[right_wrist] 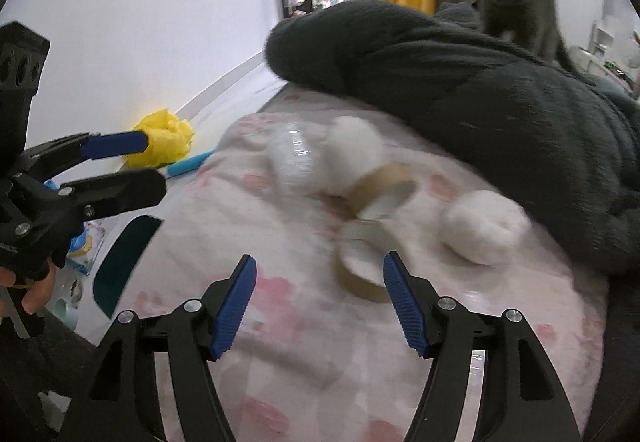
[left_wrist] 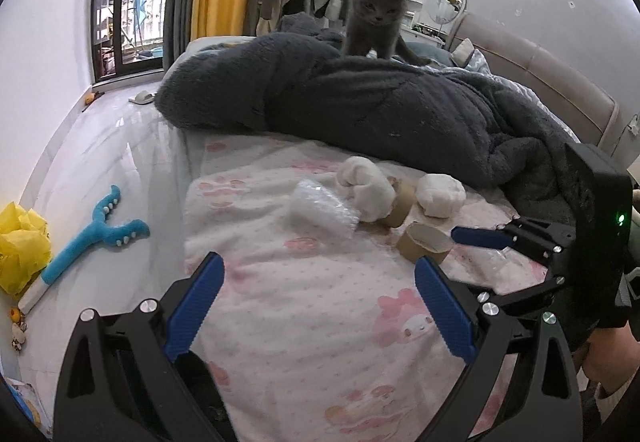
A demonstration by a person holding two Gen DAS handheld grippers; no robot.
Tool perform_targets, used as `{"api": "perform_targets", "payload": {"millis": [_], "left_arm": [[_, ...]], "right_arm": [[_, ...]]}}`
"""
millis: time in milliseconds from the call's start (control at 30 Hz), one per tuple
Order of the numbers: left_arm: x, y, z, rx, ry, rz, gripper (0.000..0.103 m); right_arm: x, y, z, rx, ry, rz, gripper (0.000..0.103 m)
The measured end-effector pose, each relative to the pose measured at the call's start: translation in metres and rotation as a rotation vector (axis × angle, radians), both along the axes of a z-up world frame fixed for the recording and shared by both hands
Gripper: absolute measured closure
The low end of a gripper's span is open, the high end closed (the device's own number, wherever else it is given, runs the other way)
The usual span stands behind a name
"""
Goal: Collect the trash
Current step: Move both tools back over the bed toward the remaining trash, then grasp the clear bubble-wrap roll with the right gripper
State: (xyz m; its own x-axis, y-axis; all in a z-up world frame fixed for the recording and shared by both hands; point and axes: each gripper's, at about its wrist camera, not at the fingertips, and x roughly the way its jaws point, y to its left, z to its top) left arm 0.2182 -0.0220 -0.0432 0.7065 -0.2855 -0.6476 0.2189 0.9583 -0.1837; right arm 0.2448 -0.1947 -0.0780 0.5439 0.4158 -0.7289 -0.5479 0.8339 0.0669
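Trash lies clustered on the pink bedsheet (left_wrist: 304, 322) ahead of me: cardboard rings, tissue wads, a crumpled plastic wrap (left_wrist: 320, 212). My right gripper (right_wrist: 320, 302) gapes wide, empty, just short of the nearest cardboard ring (right_wrist: 360, 262); my left gripper (left_wrist: 320, 306) is equally spread, holding nothing. I judge this the reach; next, straddle the ring's wall and close

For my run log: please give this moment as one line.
left tool: open, empty | right tool: open, near cardboard ring | trash on bed: two rings, two wads, plastic wrap | cat on blanket
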Motion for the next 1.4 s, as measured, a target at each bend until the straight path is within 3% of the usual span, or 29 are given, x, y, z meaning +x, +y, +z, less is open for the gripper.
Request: {"api": "perform_targets", "payload": {"millis": [400,733,833,1133,1400], "left_arm": [[0.008,-0.051,-0.014,0.028,-0.003,-0.082,0.006],[0.023,-0.079,-0.028,-0.003,0.013,-0.15,0.006],[0.027,-0.089,-0.034,0.004,0.026,-0.175,0.013],[0.04,-0.11,-0.047,0.031,0.051,-0.198,0.017],[0.051,-0.119,-0.057,0.026,0.083,-0.204,0.022]], "right_arm": [[0.004,-0.063,-0.016,0.02,0.021,-0.102,0.034],[0.02,-0.098,-0.026,0.074,0.061,-0.163,0.034],[0.023,-0.106,-0.034,0.06,0.082,-0.175,0.034],[0.035,-0.12,-0.044,0.034,0.118,-0.184,0.067],[0.039,-0.133,-0.03,0.079,0.099,-0.182,0.07]]}}
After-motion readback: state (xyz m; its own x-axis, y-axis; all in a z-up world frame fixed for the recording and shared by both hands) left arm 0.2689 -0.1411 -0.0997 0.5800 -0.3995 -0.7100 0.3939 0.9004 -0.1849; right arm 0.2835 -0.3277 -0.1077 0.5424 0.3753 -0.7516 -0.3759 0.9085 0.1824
